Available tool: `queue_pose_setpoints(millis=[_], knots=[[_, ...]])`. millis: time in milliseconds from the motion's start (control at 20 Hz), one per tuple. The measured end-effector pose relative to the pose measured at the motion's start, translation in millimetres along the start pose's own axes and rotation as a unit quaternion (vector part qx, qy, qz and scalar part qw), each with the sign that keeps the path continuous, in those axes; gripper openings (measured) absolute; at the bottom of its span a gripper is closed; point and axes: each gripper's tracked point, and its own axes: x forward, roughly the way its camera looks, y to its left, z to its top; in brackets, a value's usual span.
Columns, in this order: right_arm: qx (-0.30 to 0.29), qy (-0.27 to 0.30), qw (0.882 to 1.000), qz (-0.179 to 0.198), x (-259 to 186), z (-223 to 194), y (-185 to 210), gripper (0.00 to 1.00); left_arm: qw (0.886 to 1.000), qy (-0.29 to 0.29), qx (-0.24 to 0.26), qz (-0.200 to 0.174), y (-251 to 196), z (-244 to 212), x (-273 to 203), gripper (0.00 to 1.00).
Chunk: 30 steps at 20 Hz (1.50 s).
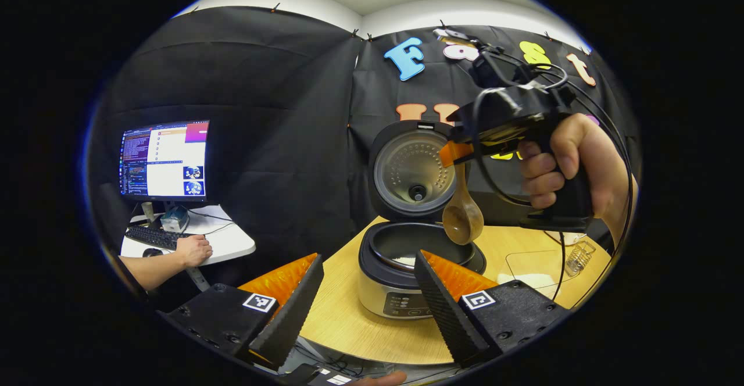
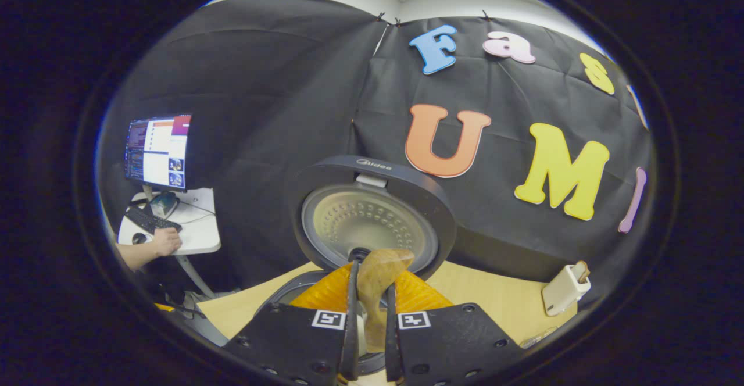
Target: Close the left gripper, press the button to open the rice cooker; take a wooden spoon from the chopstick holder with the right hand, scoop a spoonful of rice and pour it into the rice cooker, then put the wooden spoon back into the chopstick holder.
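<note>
Step in hand, as I judge it: pouring. My right gripper (image 1: 450,153) is pinched on the handle of the wooden spoon (image 1: 463,217), which hangs bowl-down directly over the open rice cooker (image 1: 407,270). In the right gripper view the fingers press on the spoon handle from both sides. My left gripper (image 1: 366,293) is spread wide, holding nothing, facing the cooker from the table's near edge.

The cooker stands near the table's (image 1: 343,322) near edge, lid (image 1: 414,168) upright behind the pot. Some white rice lies in the inner pot; I cannot tell whether the spoon's bowl is emptied.

Next move, in my estimate: lift the spoon clear of the lid and carry it to the wire chopstick holder (image 1: 579,256) at the table's right edge, lowering it in handle-up.

Obstructions: the raised lid close behind the spoon, and the gripper's trailing cables. A clear rice container (image 1: 532,270) sits beside the holder. A white charger (image 2: 565,288) lies toward the far right corner. Off-table, a person's hand (image 1: 193,250) rests by a keyboard under a monitor (image 1: 164,159).
</note>
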Motion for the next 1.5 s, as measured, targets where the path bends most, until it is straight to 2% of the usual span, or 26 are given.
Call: queue_pose_setpoints(millis=[200, 300, 500, 650, 800, 1000, 1200, 1450, 1500], knots=[[0.036, -0.034, 0.999, 0.007, -51.0, 6.3, -44.0, 0.18, 1.000, -0.001, 0.000, 0.001, 0.1, 0.4, 0.3, 1.00], [0.052, -0.054, 0.997, 0.001, -86.5, 6.5, -79.7, 0.18, 1.000, -0.002, -0.004, -0.007, -2.4, 0.6, -0.1, 1.00], [0.066, -0.089, 0.993, -0.033, -158.4, -10.7, -162.3, 0.18, 1.000, -0.007, 0.000, -0.028, -8.7, 0.3, 0.7, 1.00], [0.074, -0.089, 0.991, -0.070, -196.7, -40.9, -223.3, 0.18, 0.999, -0.010, 0.011, -0.036, -49.1, 8.0, -11.3, 1.00], [0.097, -0.080, 0.988, -0.094, -217.3, -75.6, -277.1, 0.18, 0.998, -0.011, 0.021, -0.057, -85.8, 8.8, -9.3, 1.00], [0.136, -0.060, 0.980, -0.129, -224.3, -125.1, -347.6, 0.18, 0.996, -0.019, 0.029, -0.085, -120.0, 10.1, -12.8, 1.00], [0.163, -0.030, 0.970, -0.178, -201.8, -166.3, -419.9, 0.18, 0.994, -0.027, 0.041, -0.097, -143.2, 10.4, -13.7, 1.00], [0.185, -0.006, 0.959, -0.215, -161.0, -192.0, -475.7, 0.18, 0.994, -0.033, 0.045, -0.096, -154.9, 12.2, -13.4, 1.00], [0.196, -0.007, 0.957, -0.213, -152.5, -194.1, -479.5, 0.18, 0.994, -0.035, 0.041, -0.098, -157.4, 13.4, -13.1, 0.99]])
